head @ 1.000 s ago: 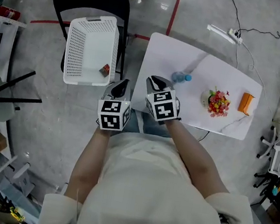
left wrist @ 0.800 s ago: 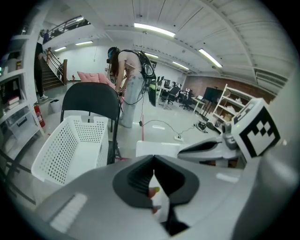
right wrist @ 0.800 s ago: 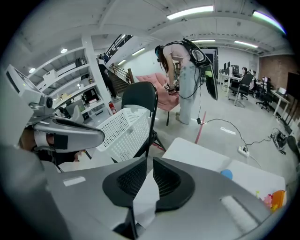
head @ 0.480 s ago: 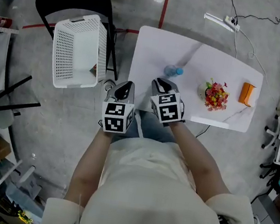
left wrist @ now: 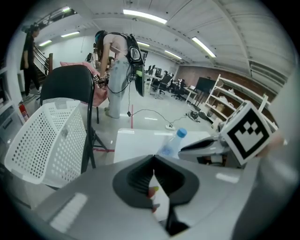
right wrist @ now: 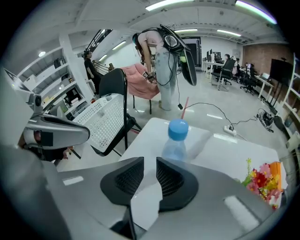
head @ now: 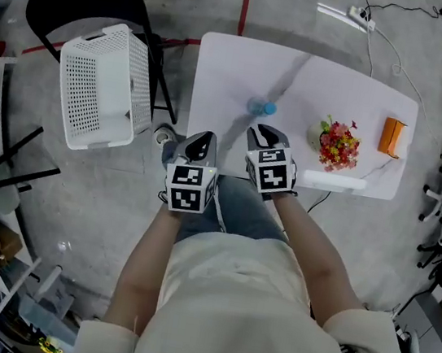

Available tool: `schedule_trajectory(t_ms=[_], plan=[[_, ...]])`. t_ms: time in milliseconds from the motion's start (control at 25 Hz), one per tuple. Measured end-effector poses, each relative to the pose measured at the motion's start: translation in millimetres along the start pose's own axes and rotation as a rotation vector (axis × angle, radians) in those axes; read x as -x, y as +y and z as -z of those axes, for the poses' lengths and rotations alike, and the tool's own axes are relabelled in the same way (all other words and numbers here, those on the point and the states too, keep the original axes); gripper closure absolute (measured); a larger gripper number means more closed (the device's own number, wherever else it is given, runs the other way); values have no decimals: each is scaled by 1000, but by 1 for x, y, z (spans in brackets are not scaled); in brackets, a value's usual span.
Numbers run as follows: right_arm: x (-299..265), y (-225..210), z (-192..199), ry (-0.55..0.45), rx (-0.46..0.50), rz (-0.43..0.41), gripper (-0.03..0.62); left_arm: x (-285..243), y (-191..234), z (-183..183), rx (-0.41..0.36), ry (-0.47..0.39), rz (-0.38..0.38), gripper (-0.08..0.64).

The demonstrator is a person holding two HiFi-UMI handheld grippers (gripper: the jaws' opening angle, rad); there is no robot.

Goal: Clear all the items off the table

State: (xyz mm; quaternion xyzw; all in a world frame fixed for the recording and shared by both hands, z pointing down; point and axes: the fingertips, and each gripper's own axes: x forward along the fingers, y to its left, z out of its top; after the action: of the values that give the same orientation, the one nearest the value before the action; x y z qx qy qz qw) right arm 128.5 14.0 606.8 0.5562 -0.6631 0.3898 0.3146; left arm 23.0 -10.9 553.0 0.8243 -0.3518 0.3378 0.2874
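Water bottle (head: pixel 260 107): clear, blue-capped, upright on the white table (head: pixel 229 66), towards the table's near edge and left of its centre. In the right gripper view the bottle (right wrist: pixel 177 143) stands directly beyond the jaws, near them but not touching.

Right gripper (head: pixel 264 133): held over the near edge of the table and pointing steeply down at the bottle. Its jaws (right wrist: pixel 150 161) stand a narrow gap apart and have just been opening; only bare tabletop shows between them, so nothing is gripped.

Left gripper (head: pixel 202 140): held just off the table's near left corner, beside the right gripper. Its jaws (left wrist: pixel 152 161) meet at the tips and hold nothing; the bottle (left wrist: pixel 171 145) appears beyond them, to the right.

Other items on the table: a bunch of artificial flowers (head: pixel 339 146) right of the bottle, an orange box (head: pixel 391 137) near the right end, and a long white object (head: pixel 334 181) along the near edge.

Off the table: a white perforated basket (head: pixel 103 84) rests tilted on a black chair (head: pixel 74 2) to the left, well apart from the bottle
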Motion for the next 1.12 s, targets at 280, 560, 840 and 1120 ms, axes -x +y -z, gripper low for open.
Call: schedule_trajectory(t_ms=[280,560,840,1120], plan=[[-21,-26,20,31,-38,24,471,-26,-11,19,12,38,6,551],[-50,-41,36,54,-56,25,407,-47,-16,30,12,53,10,551],[-81,-51,46,56,-60,39,308,-62,-12,47,16,72,9,551],[-107,-53,43,24,-62,23,235,-70,-8,74,41,104,1,551]])
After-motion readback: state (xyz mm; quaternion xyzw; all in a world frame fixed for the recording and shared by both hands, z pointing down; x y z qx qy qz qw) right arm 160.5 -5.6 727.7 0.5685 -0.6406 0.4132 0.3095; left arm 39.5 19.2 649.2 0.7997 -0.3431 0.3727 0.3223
